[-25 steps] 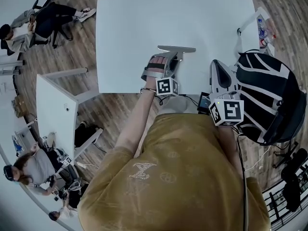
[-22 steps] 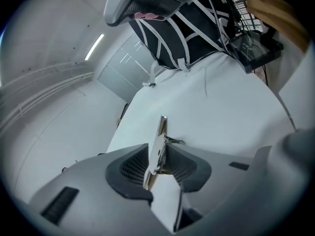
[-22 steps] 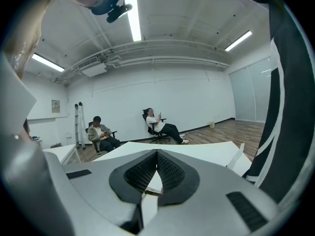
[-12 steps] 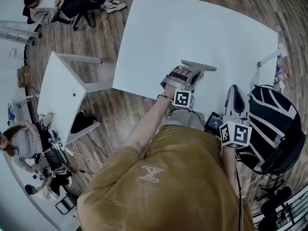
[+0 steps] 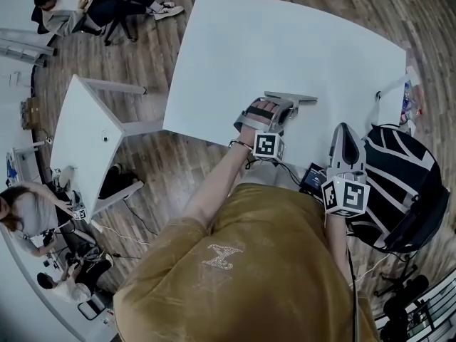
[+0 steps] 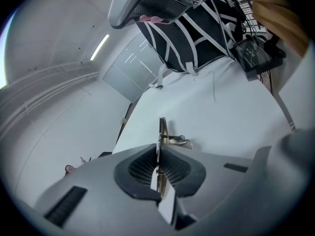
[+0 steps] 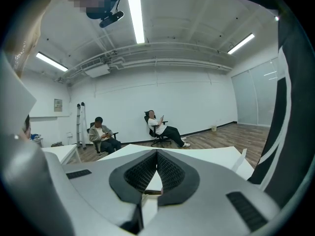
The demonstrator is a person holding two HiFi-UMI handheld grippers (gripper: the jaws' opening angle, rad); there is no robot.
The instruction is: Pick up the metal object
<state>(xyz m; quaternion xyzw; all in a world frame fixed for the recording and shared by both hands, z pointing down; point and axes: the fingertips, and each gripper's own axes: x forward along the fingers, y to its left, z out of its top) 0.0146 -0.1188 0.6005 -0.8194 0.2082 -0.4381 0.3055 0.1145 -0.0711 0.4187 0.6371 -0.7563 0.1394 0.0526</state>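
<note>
My left claw (image 6: 158, 156), its jaws closing onto the thin metal object (image 6: 163, 130) near the white table's (image 5: 285, 41) front edge, should seat both pads squarely before lifting straight up, while my right claw (image 7: 156, 173) rests pressed together.

Metal object (image 5: 299, 97) part-hidden in closing left hand-held gripper (image 5: 283, 107).

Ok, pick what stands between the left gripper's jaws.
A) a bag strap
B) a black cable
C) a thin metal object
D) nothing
C: in the left gripper view, the left gripper's jaws are closing with the thin metal object standing edge-on between them. Its far end sticks out over the white table.
</note>
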